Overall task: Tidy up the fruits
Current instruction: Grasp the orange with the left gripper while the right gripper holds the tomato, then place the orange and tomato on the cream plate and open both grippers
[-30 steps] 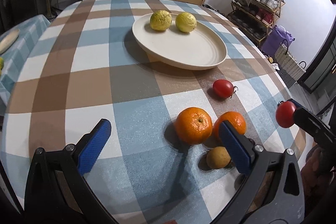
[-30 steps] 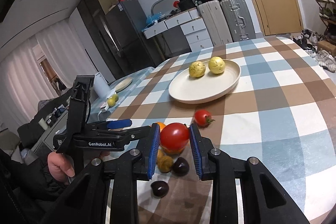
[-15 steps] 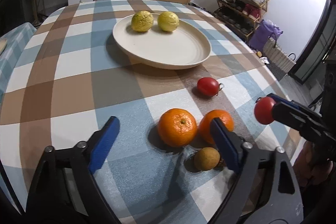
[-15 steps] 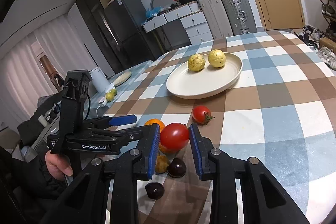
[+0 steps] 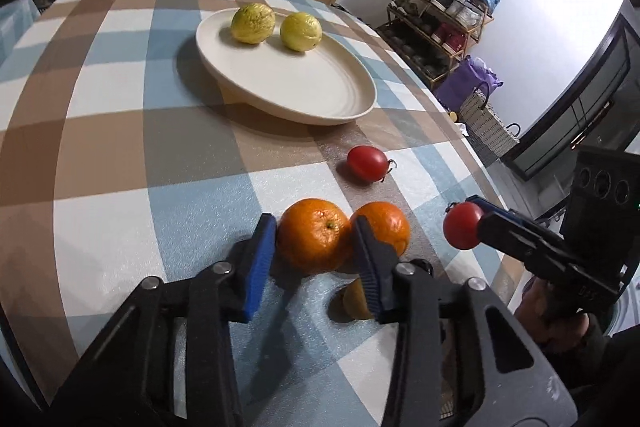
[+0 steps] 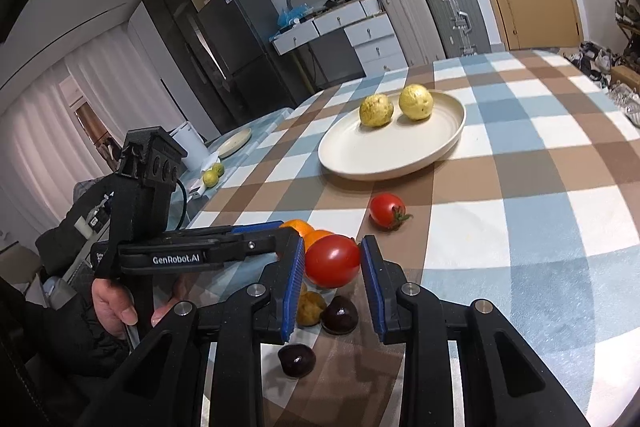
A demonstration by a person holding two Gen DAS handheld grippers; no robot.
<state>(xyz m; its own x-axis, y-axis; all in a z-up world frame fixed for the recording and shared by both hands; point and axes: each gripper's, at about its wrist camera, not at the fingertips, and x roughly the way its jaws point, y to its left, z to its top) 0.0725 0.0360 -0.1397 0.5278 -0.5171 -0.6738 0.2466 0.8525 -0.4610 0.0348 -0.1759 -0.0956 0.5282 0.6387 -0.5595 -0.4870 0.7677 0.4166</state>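
Worktop [image 5: 120, 155]: checked cloth, cream plate [image 5: 320, 99] upper centre.
Done: two yellow fruits [image 5: 253, 24] were plated.
Left gripper [image 5: 314, 253]: closed around an orange [image 5: 314, 241], lower centre.
Right gripper [image 6: 331, 269]: a tomato [image 6: 333, 266] was clamped, raised.
Left: oranges, tomatoes, small fruits.

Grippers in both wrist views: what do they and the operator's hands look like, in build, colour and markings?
Both are black plastic frames with silver pivot bolts and ribbed blue pads. The left gripper carries white "GenRobot.AI" lettering, a black camera block and a black cable. The left hand is bare below a dark sleeve. The right gripper looks identical.
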